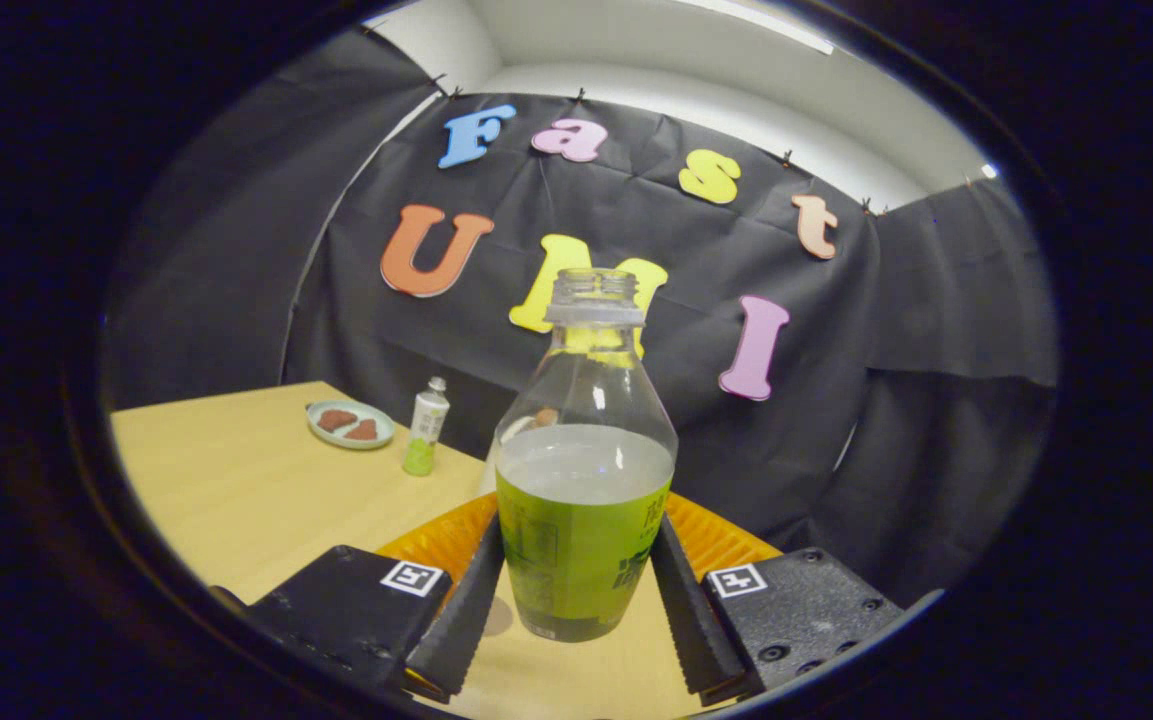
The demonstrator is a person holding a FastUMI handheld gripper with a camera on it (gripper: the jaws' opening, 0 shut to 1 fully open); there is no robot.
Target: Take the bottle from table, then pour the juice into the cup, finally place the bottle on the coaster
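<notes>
The gripper (576, 590) holds the bottle (584, 470) between its two fingers (466, 610), both of which press against the green label on the lower body, one on each side. The bottle stands upright with its cap off and its neck open; cloudy liquid fills it to roughly the top edge of the label. An orange ridged coaster (441, 540) lies on the bench (266, 480) directly behind the bottle, showing on both sides of it. Whether the bottle base touches the bench cannot be determined. Farther back on the bench, well apart from the fingers, a small plate (350, 424) carries two brown pieces, and a small capped green bottle (425, 427) stands just beside it.
</notes>
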